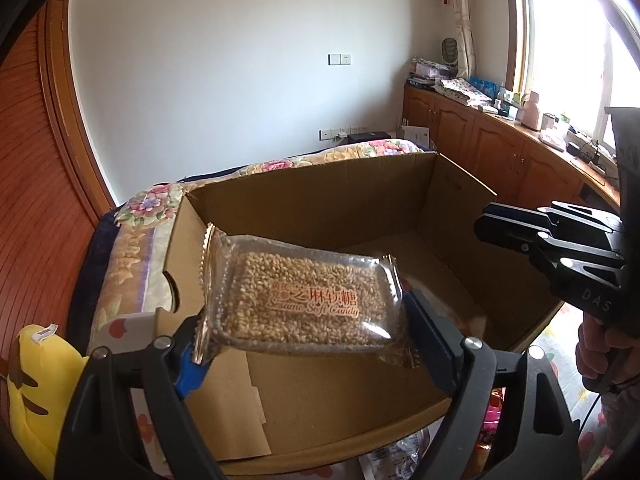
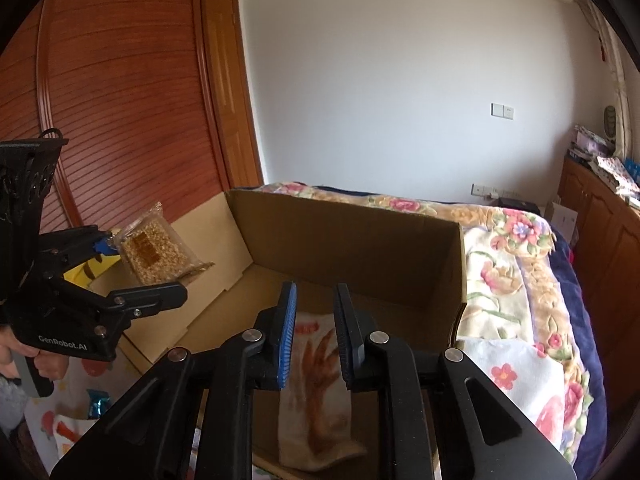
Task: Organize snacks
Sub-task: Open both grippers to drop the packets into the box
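My left gripper [image 1: 308, 320] is shut on a clear packet of sesame soft candy [image 1: 304, 304], gripped at its two short ends and held tilted over the near left part of an open cardboard box [image 1: 312, 176]. In the right wrist view the same packet [image 2: 156, 256] hangs in the left gripper [image 2: 144, 268] above the box's left flap. My right gripper [image 2: 316, 292] is over the box [image 2: 344, 216], its blue pads close together with nothing between them. Below it, on the box floor, lies a pale packet with a brown chicken-feet picture [image 2: 320, 380]. The right gripper [image 1: 484, 224] also shows at the box's right wall.
The box sits on a bed with a floral blanket [image 2: 520, 280]. A yellow plush toy [image 1: 28, 380] is at the left. More snack wrappers [image 1: 492, 420] lie in front of the box. Wooden cabinets [image 1: 500, 148] run under the window; a slatted wardrobe door [image 2: 120, 120] stands left.
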Available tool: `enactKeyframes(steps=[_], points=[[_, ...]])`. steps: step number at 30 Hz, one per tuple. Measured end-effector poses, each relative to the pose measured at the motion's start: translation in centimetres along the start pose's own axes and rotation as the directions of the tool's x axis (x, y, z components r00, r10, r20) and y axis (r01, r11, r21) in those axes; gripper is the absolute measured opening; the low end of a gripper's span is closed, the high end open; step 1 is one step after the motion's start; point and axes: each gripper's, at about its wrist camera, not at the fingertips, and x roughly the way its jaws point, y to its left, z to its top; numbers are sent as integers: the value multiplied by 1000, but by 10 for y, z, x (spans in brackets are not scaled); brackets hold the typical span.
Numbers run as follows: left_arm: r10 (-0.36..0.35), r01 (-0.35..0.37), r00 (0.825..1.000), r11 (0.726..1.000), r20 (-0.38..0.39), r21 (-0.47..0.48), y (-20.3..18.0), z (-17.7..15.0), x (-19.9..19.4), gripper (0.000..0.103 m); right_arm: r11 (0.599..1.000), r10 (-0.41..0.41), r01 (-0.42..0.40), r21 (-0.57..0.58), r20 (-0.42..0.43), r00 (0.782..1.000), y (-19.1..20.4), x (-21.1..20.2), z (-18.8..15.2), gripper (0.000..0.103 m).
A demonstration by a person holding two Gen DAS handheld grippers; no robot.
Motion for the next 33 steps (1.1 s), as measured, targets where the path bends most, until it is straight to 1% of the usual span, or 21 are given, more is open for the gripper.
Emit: enactKeyframes(steps=[5,7,10,18,22,26,29,33], points=[[4,-4,1000,1000,-6,20,-5,-1,-1,88,1000,17,-17,-16,-7,1000,5,-7,0,18],[-6,6,1000,1000,-6,3,-3,0,-2,91,1000,19,-19,-25,-5,1000,8,-12,0,19],[-20,20,1000,1000,-18,-19,-3,4,0,91,999,29,-29,-29,-8,1000,10,-18,1,19],[4,-4,1000,1000,24,-17,-4,8,-12,92,998,12,-12,-61,-2,1000,15,-37,3,19],[0,1,999,1000,40,-5,-8,3,-27,92,998,11,-11,-59,2,1000,17,-48,3,19],[-3,3,998,1000,58,1,-10,-9,-50,92,998,11,-11,-61,5,1000,23,-64,1,19],[-16,16,999,1000,51,-3,-10,-21,-64,92,998,8,-8,-60,3,1000,28,-80,-4,20],[-17,17,999,1000,51,2,-10,-34,-82,92,999,-5,5,-52,-3,1000,34,-101,-12,19]])
